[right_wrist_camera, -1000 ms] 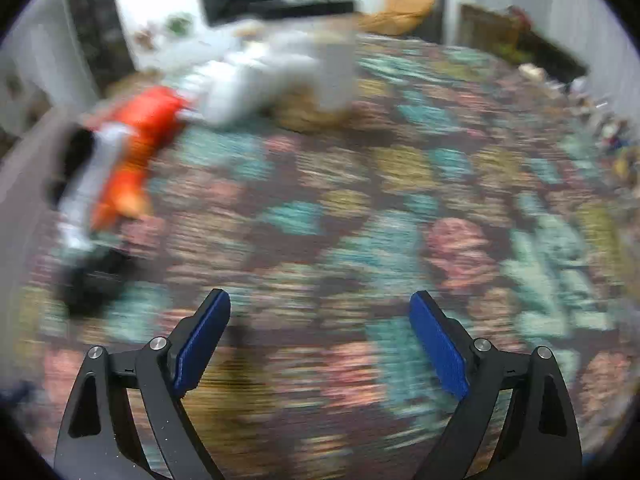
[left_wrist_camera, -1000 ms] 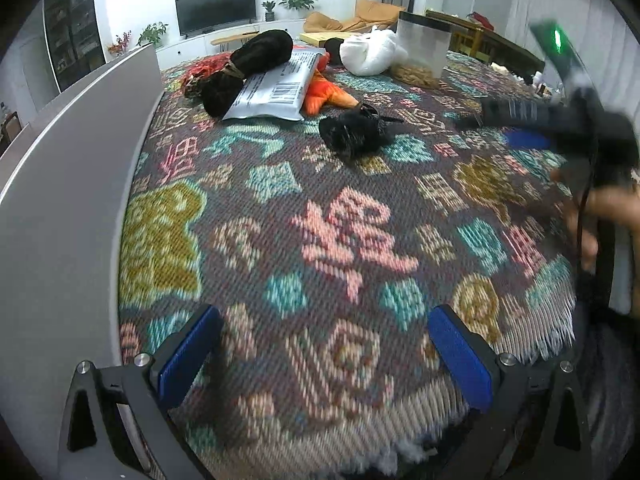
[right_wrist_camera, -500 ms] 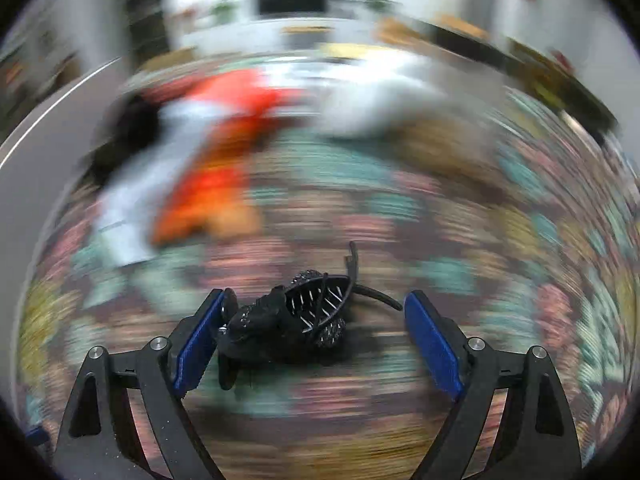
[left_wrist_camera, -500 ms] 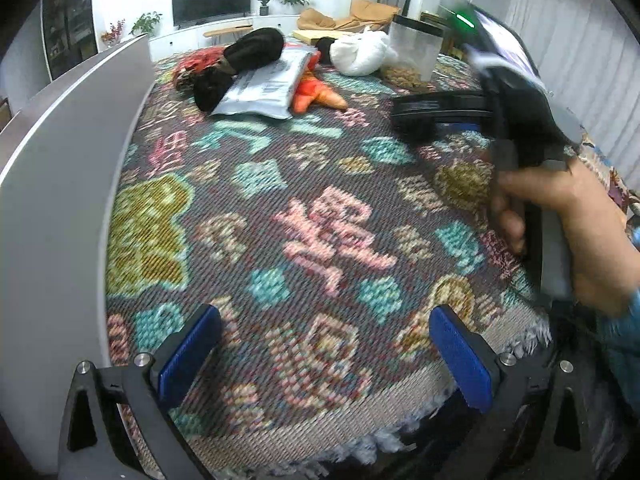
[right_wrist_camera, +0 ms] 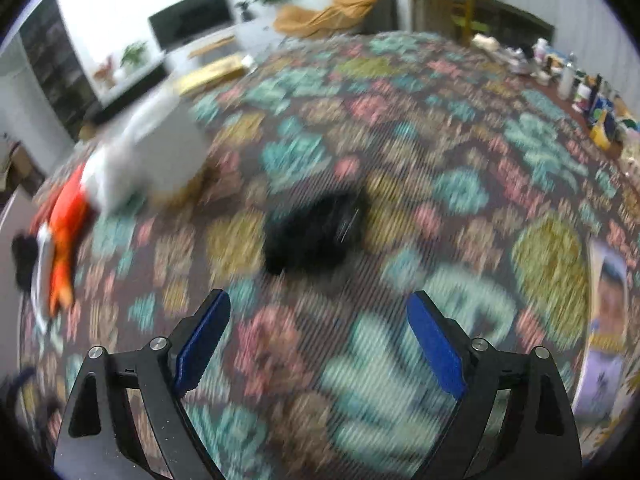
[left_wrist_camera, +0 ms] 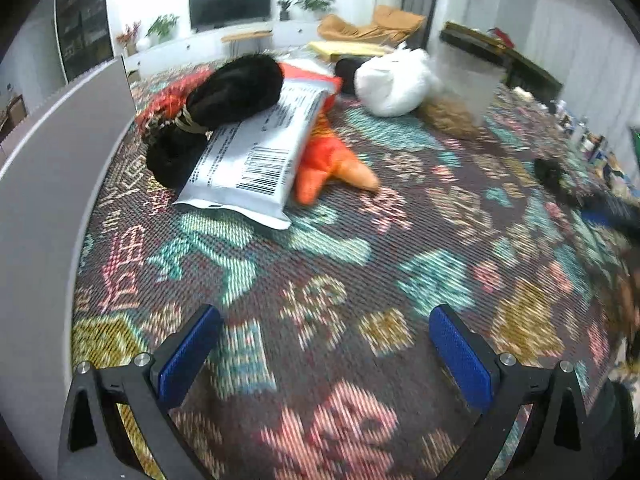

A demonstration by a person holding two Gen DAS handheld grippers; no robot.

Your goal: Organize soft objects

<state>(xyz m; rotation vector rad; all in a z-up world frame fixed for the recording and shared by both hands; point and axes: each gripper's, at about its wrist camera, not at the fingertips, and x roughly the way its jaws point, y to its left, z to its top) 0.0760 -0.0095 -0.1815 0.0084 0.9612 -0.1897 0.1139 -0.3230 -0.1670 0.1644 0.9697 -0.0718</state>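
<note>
A pile of soft things lies at the far left of the patterned cloth (left_wrist_camera: 320, 248): a black plush (left_wrist_camera: 236, 92), a white mailer bag (left_wrist_camera: 256, 152), an orange plush (left_wrist_camera: 332, 160) and a white plush (left_wrist_camera: 392, 80). My left gripper (left_wrist_camera: 324, 356) stands open over bare cloth, short of the pile. A small black item (right_wrist_camera: 316, 232), blurred, lies alone on the cloth just ahead of my right gripper (right_wrist_camera: 320, 340). The right jaws are wide apart and still opening, with nothing between them. The same black item (left_wrist_camera: 550, 172) shows at the left view's right edge.
A grey panel (left_wrist_camera: 44, 208) borders the cloth on the left. A brown furry thing (left_wrist_camera: 448, 116) and a clear container (left_wrist_camera: 480, 92) stand behind the white plush. Bottles and small items (right_wrist_camera: 580, 84) crowd the far right edge. A picture card (right_wrist_camera: 604, 320) lies at the right.
The black item, between the right jaws half a second ago, now lies free ahead of them, further right on the cloth. My left gripper has moved closer to the pile.
</note>
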